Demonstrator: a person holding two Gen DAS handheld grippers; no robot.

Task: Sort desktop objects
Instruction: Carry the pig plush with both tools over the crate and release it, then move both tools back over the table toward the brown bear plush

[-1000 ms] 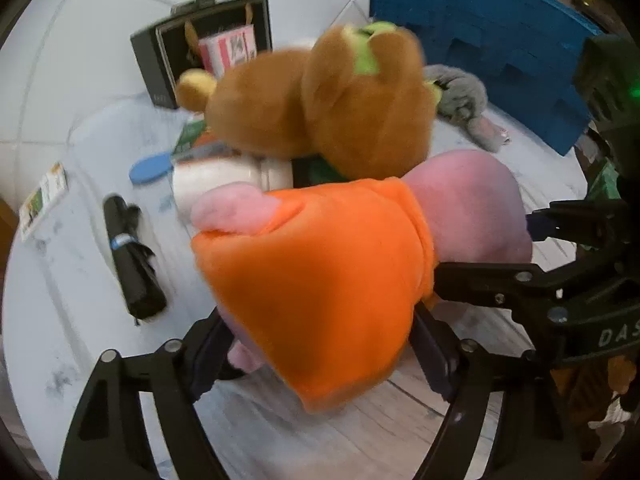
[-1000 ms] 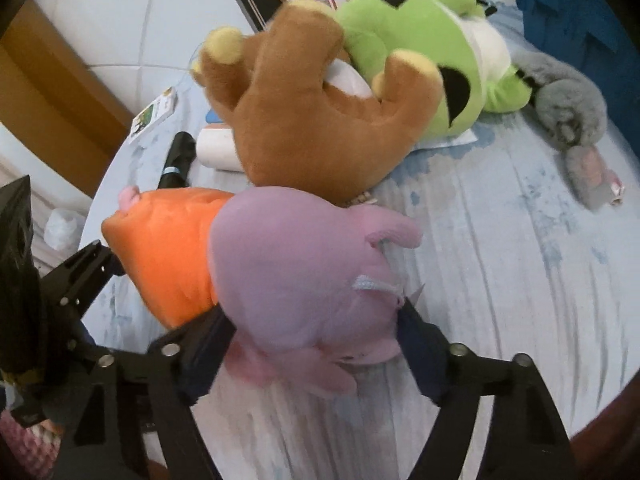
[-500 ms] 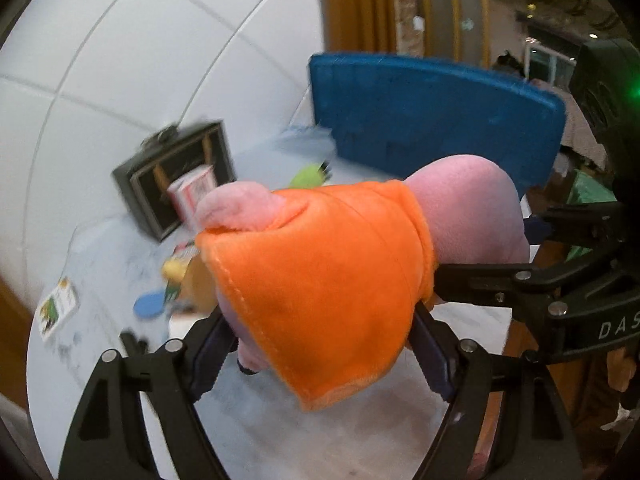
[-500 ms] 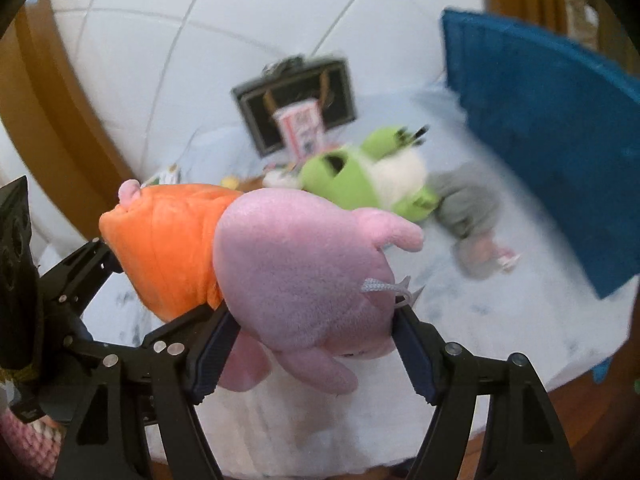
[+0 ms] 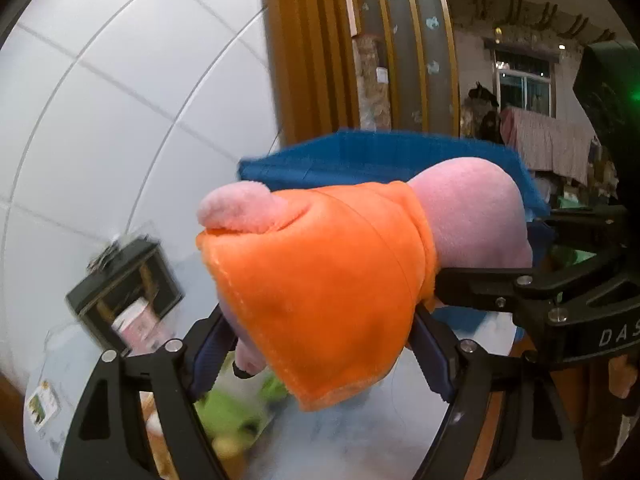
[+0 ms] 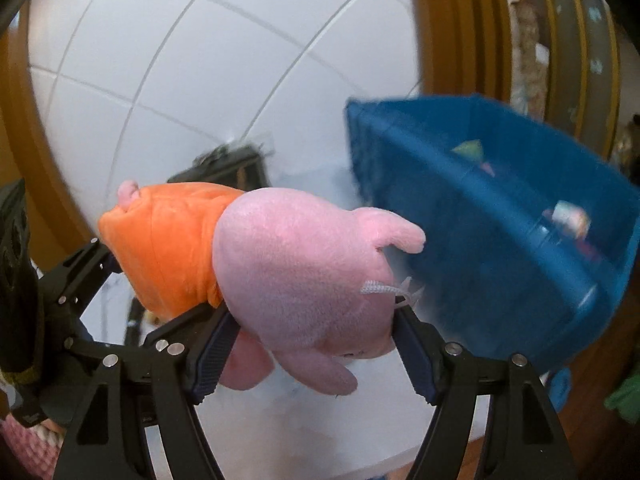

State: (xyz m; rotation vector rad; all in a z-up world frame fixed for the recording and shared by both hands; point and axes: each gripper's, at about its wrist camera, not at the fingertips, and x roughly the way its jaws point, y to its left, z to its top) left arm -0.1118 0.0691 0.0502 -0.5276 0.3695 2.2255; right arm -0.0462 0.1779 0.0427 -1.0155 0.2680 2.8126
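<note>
Two tongs share one load: left tongs [image 5: 320,354] clench the pink plush pig [image 6: 304,276] by its orange dress, right tongs [image 6: 308,344] its head. Carrying step; next, release over the blue bin [image 6: 500,216] ahead-right.

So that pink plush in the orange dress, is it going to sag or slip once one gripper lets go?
Probably sags: the pink plush is soft, and its orange dress hangs loose past the left gripper. Slipping seems unlikely; fuzzy fabric bulges around the right gripper pads. It looks light for its size, so it should drop gently into the blue bin.
</note>
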